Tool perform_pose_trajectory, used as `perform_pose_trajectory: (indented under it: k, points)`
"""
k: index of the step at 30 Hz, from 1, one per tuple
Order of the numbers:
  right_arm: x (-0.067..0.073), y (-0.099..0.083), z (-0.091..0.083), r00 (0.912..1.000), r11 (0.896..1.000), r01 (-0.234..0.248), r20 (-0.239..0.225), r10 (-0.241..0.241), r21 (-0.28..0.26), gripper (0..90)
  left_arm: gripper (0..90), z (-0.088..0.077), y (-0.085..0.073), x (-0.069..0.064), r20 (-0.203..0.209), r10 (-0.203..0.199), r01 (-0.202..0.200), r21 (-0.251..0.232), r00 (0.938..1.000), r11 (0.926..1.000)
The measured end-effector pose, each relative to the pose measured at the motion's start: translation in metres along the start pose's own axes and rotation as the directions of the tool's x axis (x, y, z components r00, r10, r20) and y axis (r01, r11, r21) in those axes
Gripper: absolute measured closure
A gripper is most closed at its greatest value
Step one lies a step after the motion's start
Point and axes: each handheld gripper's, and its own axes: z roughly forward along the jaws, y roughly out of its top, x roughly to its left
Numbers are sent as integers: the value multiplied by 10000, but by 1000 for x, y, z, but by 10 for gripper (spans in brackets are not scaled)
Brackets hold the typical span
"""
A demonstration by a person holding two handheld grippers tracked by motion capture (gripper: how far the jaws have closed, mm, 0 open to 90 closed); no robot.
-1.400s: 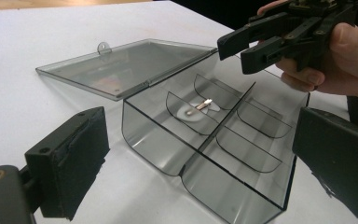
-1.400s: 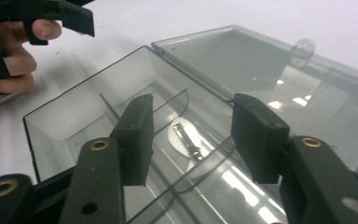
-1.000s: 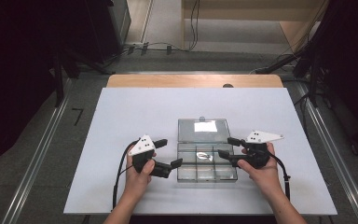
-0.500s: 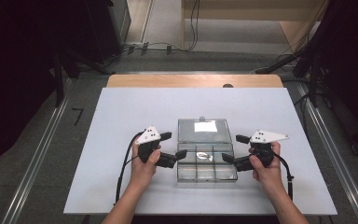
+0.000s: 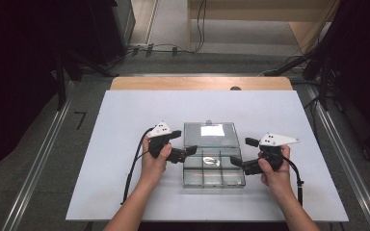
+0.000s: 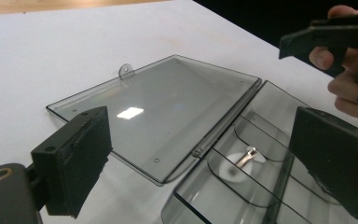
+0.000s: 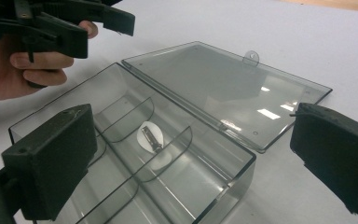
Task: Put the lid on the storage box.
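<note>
box: clear plastic organiser box (image 5: 214, 166) sits mid counter (image 5: 125, 115), lid (image 5: 208, 134) flung flat open on the far side, hinge between lid & tray. low dividers split the tray into compartments.
contents: small metal clip on a white patch (image 5: 212, 161), in a compartment next to the hinge, middle of the tray. can't tell exactly what it is, too small.
left tongs (image 5: 189, 153): open, nothing between jaws. tips at the box's left edge near the hinge; touching or just shy, can't tell.
right tongs (image 5: 238, 164): jaws have just been opening, now wide, nothing between them. parked just off the box's right wall.
step, i reckon: both tongs flank the open box, so prob. next is either lifting the clip out or swinging the lid shut.
if clip: go in w/ one pair only, from above, jaws lined up along the compartment so dividers don't block them. pinch the metal, not the white patch.
other pair: brace the tray wall so the light box doesn't skate.
if lid: catch the far edge by the little tab (image 6: 125, 71), swing over the hinge slowly.
risk: slick plastic, thin walls; too much squeeze & the box tips or pops away.
</note>
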Motion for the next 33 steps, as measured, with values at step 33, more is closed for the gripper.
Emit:
perform_pose_trajectory:
  k: [33]
  points:
    - [-27,19,35,9888,9903,-1262,871,1210,573,113,185,28,-4,21,-620,-2053,2099,814,9767,9743]
